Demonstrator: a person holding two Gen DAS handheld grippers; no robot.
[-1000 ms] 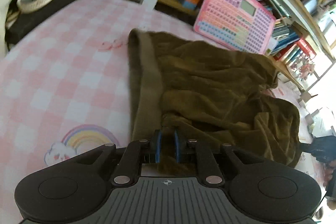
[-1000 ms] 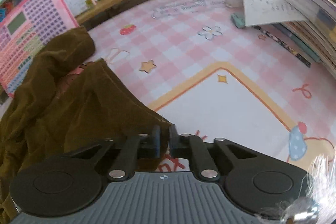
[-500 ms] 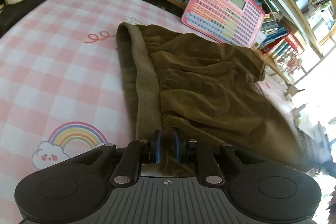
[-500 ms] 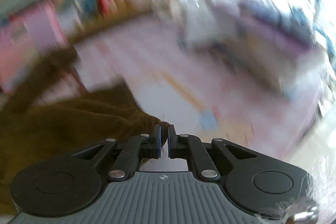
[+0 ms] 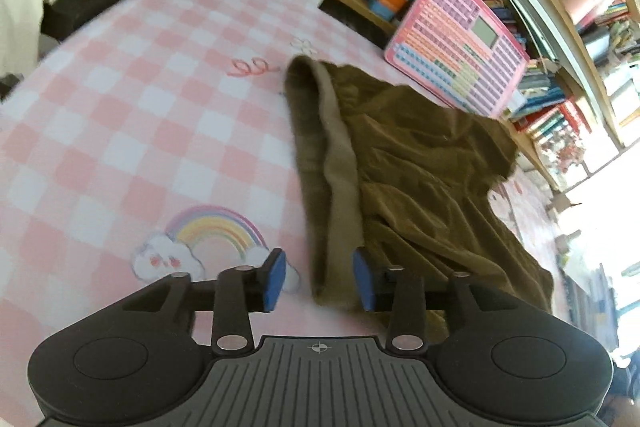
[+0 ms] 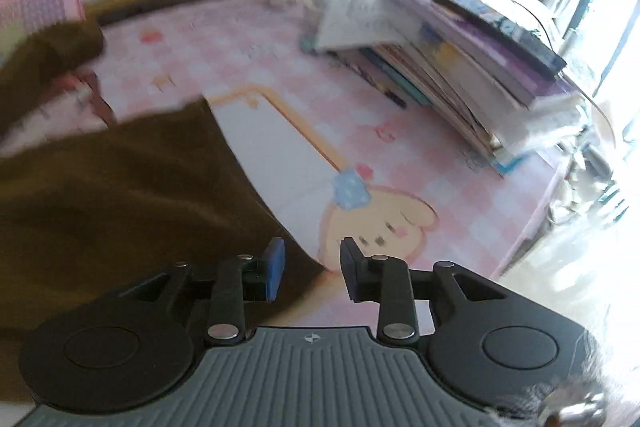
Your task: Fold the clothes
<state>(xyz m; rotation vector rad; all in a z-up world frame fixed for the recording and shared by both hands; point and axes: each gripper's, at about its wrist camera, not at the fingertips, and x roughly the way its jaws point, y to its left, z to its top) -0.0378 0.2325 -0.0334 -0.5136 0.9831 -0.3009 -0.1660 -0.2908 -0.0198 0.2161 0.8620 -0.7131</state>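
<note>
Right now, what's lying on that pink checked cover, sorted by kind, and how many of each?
Brown garment: 1
Pink keyboard toy, leaning at the far edge: 1
Stack of books: 1
Total: 3
Grippers above the cover: left gripper, right gripper, 2, both open.

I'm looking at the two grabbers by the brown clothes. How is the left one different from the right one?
The left gripper is spread wider than the right gripper. The brown garment has its waistband end lying between the left gripper's pads, while only a corner of it reaches in beside the right gripper's left pad. Both have just been opening, and neither pinches the cloth.
</note>
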